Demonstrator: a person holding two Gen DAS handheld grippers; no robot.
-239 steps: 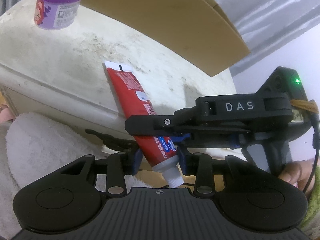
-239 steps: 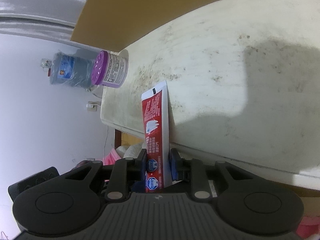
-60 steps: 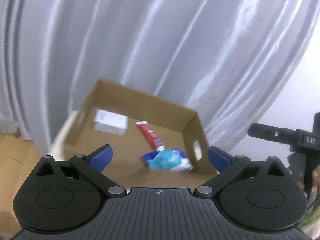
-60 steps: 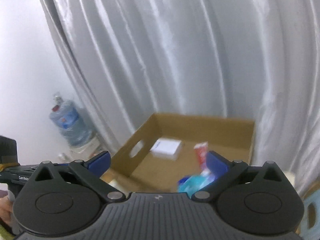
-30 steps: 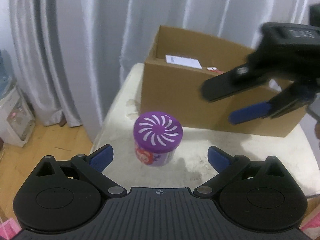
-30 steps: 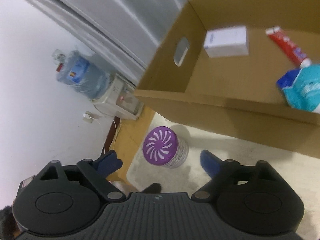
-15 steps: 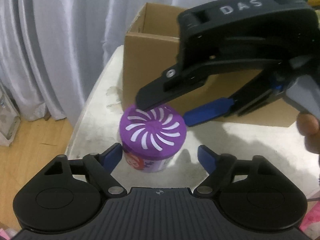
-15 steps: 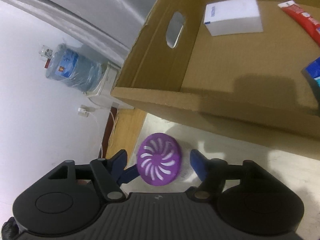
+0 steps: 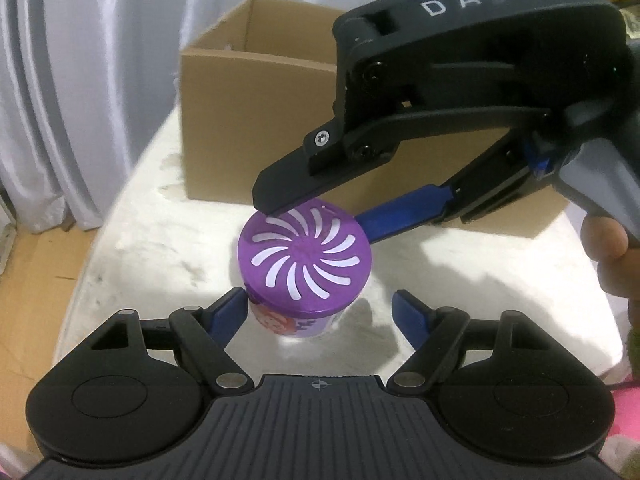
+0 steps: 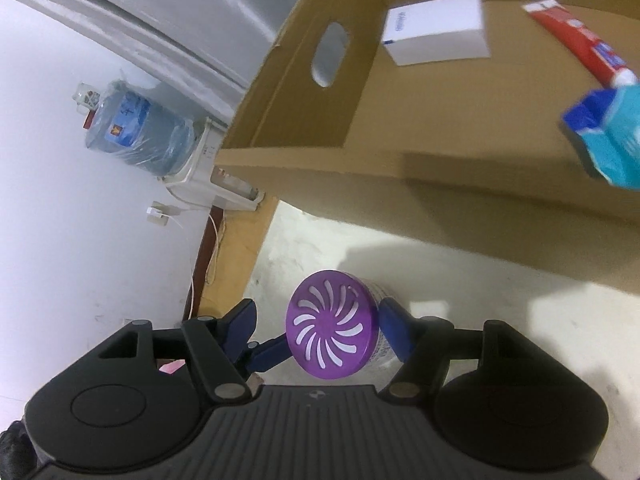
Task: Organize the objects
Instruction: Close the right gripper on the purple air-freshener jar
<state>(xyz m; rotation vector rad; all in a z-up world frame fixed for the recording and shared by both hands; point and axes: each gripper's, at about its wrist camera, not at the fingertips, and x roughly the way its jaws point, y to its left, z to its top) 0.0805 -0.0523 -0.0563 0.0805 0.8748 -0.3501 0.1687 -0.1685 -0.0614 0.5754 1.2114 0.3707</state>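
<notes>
A jar with a purple swirl-cut lid (image 9: pixel 304 256) stands on the white table (image 9: pixel 160 240) in front of a cardboard box (image 9: pixel 240 128). My left gripper (image 9: pixel 320 308) straddles the jar's near side. Its left pad touches the jar body and its right pad stands clear of it. My right gripper (image 9: pixel 322 214) reaches in from the upper right, one finger at the lid's far rim and the blue pad at its right edge. In the right wrist view the jar (image 10: pixel 332 336) sits between the right gripper's (image 10: pixel 318 320) pads, with a gap on the left.
The box (image 10: pixel 320 168) holds a small white carton (image 10: pixel 436 30), a red toothpaste tube (image 10: pixel 576 40) and a blue-teal pack (image 10: pixel 612 140). A water bottle (image 10: pixel 136 132) stands on the floor past the table's left edge. A person's hand (image 9: pixel 604 240) holds the right gripper's handle.
Both grippers have come down and in around the purple jar and narrowed their jaws. The right gripper swung in from the right over the lid. The jar has stayed put.
</notes>
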